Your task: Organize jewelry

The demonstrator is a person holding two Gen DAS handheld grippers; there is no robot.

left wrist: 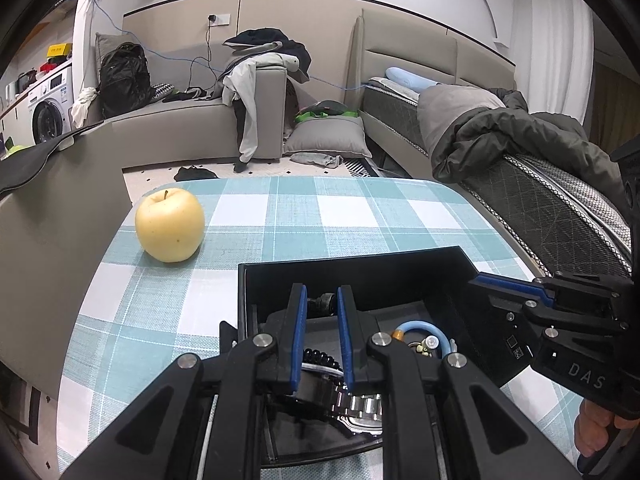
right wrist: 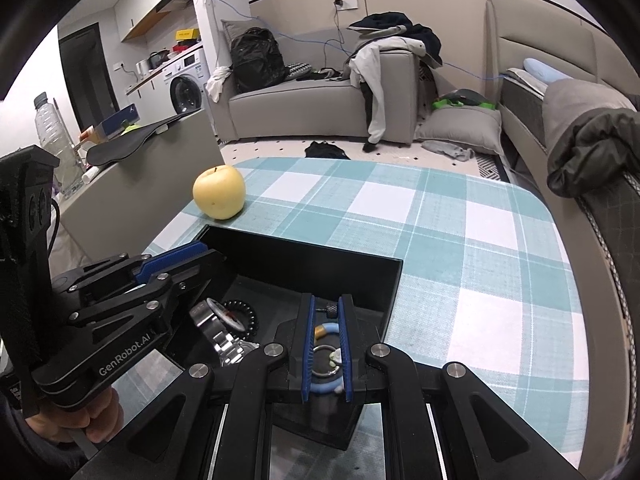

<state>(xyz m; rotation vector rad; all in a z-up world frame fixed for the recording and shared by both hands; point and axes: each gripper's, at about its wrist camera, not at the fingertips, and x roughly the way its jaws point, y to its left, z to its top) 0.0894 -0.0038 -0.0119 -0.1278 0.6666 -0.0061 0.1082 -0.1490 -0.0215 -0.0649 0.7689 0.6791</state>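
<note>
box: 1 black open box (left wrist: 360, 276) on the checked tablecloth (left wrist: 280, 216); both grippers reach into it
left gripper: (left wrist: 322, 300) over the box's left part, blue pads (left wrist: 299, 332) narrowly parted, a small dark screw-like piece bridging the tips; nothing from the box pinched
right gripper: (right wrist: 327, 312) over the box's right part, blue pads (right wrist: 309, 344) narrowly parted, same small screw piece between the tips; the bracelet shows through the gap below, can't tell if it touches
watch: 1 steel-link watch (right wrist: 224, 332) lying in the left part, under the left gripper
bead bracelet: 1 black bead bracelet (right wrist: 250, 316) just beside the watch, far side
blue bracelet: 1 light-blue tube bracelet (left wrist: 424, 330) with a gold end, in the right part
ring: 1 metal ring (right wrist: 326, 362) inside the blue loop, with a small pale charm; detail too small to make out
apple: 1 yellow apple (left wrist: 170, 224) on the cloth, far-left of the box, not touching it
hands: 2, one on each gripper handle, only partly in view
</note>
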